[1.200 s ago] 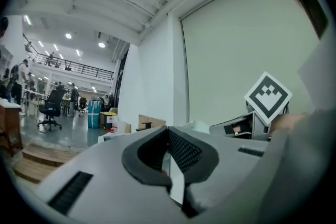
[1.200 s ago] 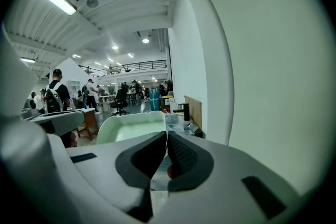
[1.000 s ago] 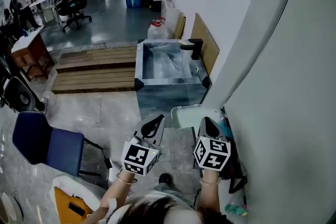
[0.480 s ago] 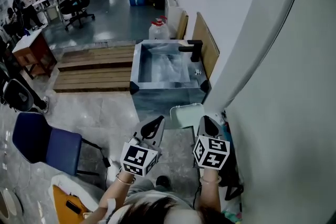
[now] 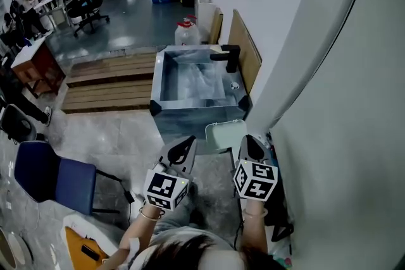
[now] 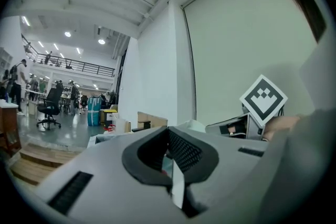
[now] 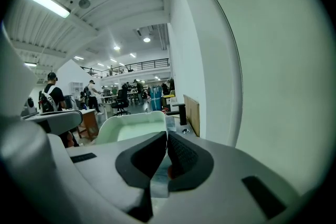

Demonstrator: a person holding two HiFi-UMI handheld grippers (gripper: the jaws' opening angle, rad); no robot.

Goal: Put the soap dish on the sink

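Grey left gripper [image 5: 183, 144] and right gripper [image 5: 252, 141], black ribbed pads [image 6: 184, 150], black-and-white marker cubes [image 5: 166, 190]; thin bracelet [image 5: 147, 217], dark hair [image 5: 190, 254].

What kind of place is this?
Probably a big indoor workshop or lab hall, not a home: a sink stands beside a wooden platform, office chairs and desks fill the open floor behind, and the right gripper holds a soap dish.
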